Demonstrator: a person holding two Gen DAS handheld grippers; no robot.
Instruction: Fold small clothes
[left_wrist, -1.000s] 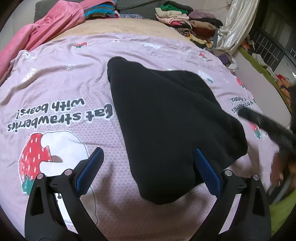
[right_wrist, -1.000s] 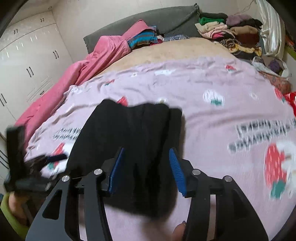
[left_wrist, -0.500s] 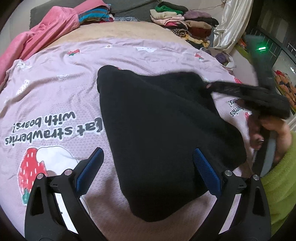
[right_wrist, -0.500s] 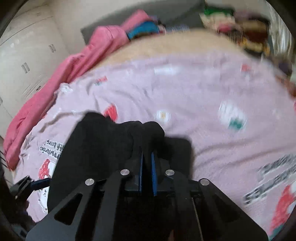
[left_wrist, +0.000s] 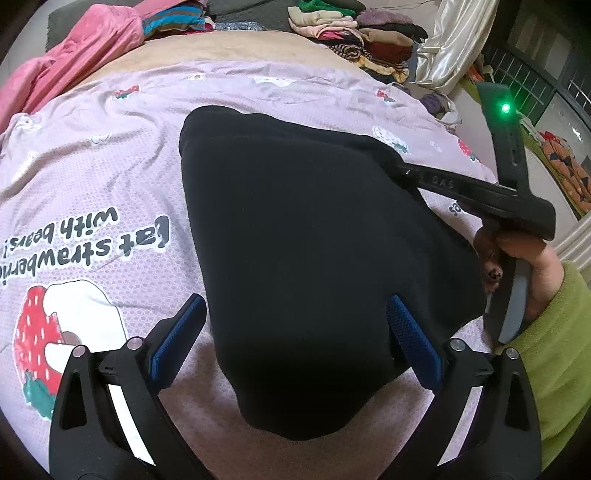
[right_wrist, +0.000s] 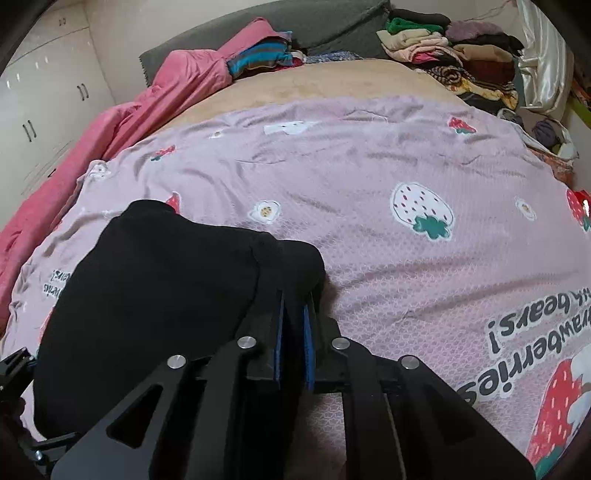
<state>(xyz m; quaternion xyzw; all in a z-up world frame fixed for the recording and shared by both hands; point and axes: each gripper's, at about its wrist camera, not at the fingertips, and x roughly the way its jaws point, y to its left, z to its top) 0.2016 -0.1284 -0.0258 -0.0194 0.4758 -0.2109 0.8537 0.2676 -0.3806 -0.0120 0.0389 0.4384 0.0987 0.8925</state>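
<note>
Two claws over black garment (left_wrist: 317, 240) on strawberry-print sheet (right_wrist: 388, 192): right claw (right_wrist: 293, 332) clenched on garment's far-right edge; left claw (left_wrist: 295, 332) spread wide, nothing gripped.

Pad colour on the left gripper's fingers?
Blue, textured pads on black fingers; clearest in the left wrist view.

Soft indoor light, fisheye-warped edges

Pretty lived-in bedroom: a bed (right_wrist: 332, 85) under a lilac strawberry-print sheet (right_wrist: 369, 177), grey headboard (right_wrist: 295, 26) behind it, cream wardrobe doors (right_wrist: 48, 85) on one side, a shiny curtain (left_wrist: 443, 48) and dark barred window (left_wrist: 535, 74) on the other.
</note>
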